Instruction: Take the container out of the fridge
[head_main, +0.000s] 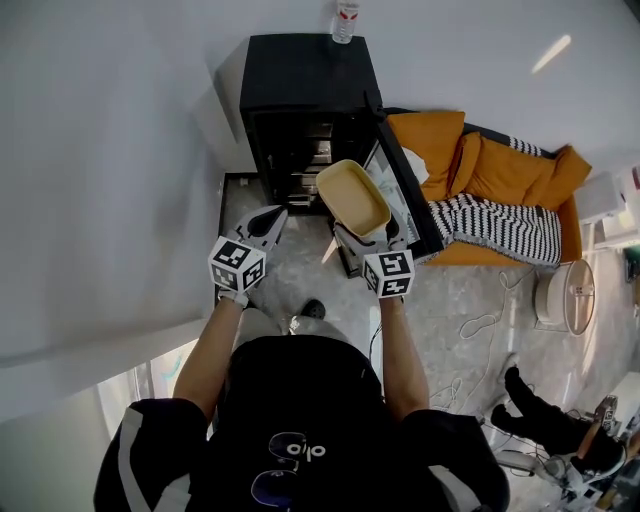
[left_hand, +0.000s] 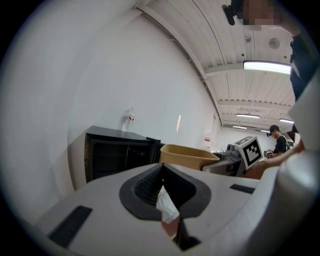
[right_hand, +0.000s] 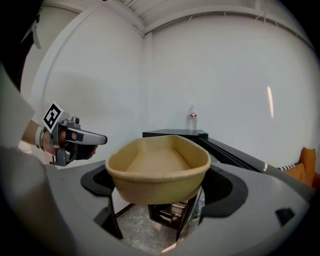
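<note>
Forearms (head_main: 398, 350) reach out w/ both tools. The right gripper (head_main: 368, 236) is clamped on the near end wall of the tan container (head_main: 352, 196), which is outside the open fridge (head_main: 300, 95), just by its door (head_main: 405, 190). The left gripper (head_main: 268, 222) has jaws together w/ nothing in them. The container looks empty, thin-walled, prob. light & slightly flexy. A one-end pinch may let it tip, so squeeze gently & keep it level.

The right gripper's (right_hand: 157, 201) jaws seemingly clamp the tan container (right_hand: 159, 167).
</note>
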